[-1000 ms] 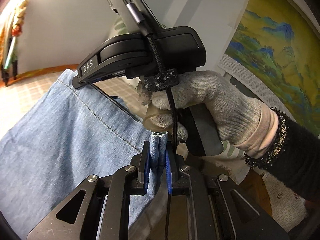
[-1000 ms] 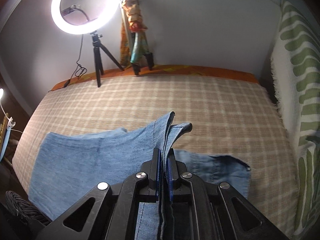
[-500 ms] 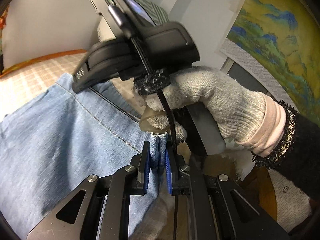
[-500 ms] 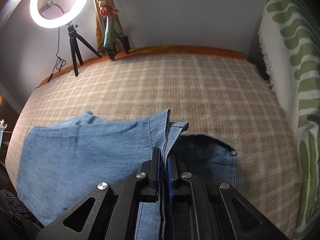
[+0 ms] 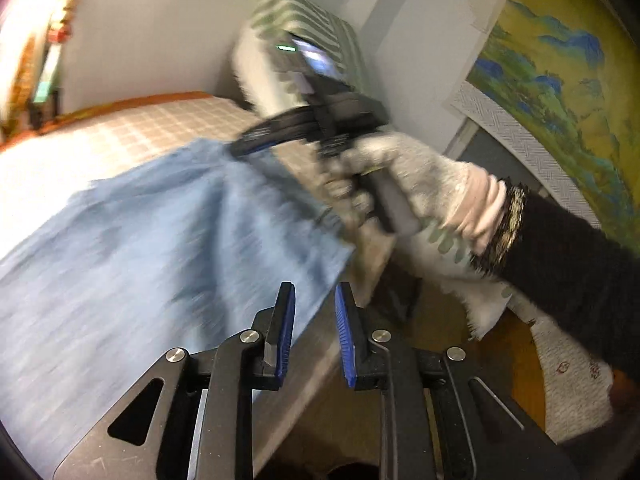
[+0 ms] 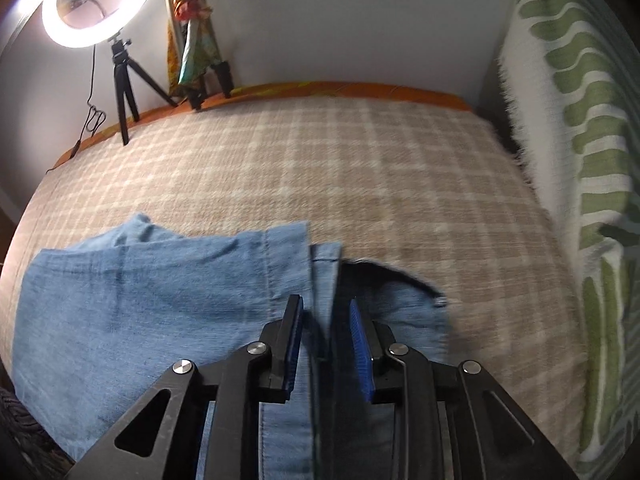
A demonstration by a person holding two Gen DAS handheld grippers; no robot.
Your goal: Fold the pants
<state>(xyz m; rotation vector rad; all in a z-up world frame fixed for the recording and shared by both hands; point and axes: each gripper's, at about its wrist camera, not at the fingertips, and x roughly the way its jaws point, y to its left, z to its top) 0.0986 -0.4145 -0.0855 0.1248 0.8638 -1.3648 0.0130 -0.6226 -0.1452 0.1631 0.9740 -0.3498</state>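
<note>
Item 1. Light blue denim pants (image 6: 152,304): lying on the beige plaid bed cover (image 6: 360,168), filling the lower left and lower centre of the right wrist view. A hemmed edge with a stitched seam sits at frame centre; a darker, shadowed denim layer shows underneath at lower right. In the left wrist view the cloth (image 5: 140,264) fills the left half, heavily blurred.

Item 2. Right gripper (image 6: 326,342), black frame with blue pads: fingers parted to a moderate gap. A fold of denim stands between the pads without being pinched, so nothing is held.

Item 3. Left gripper (image 5: 314,332), same build: fingers parted, a corner of denim lying in front of the gap, not clamped.

Item 4. Grey knitted glove on the person's hand (image 5: 420,196), upper right of centre in the left wrist view, holding the other tool's handle.

Item 5. Surroundings: white ring light on a black tripod (image 6: 84,12), upper left; green-and-white leaf-patterned throw (image 6: 580,120), right edge; yellow and blue landscape painting (image 5: 560,92), upper right.

Step, as judged: a fold seems just laid down and let go.

Next move, as judged: draw both tools clear without dragging the layers, then pick the edge for the following fold, gripping all layers together so that they stay aligned.
</note>
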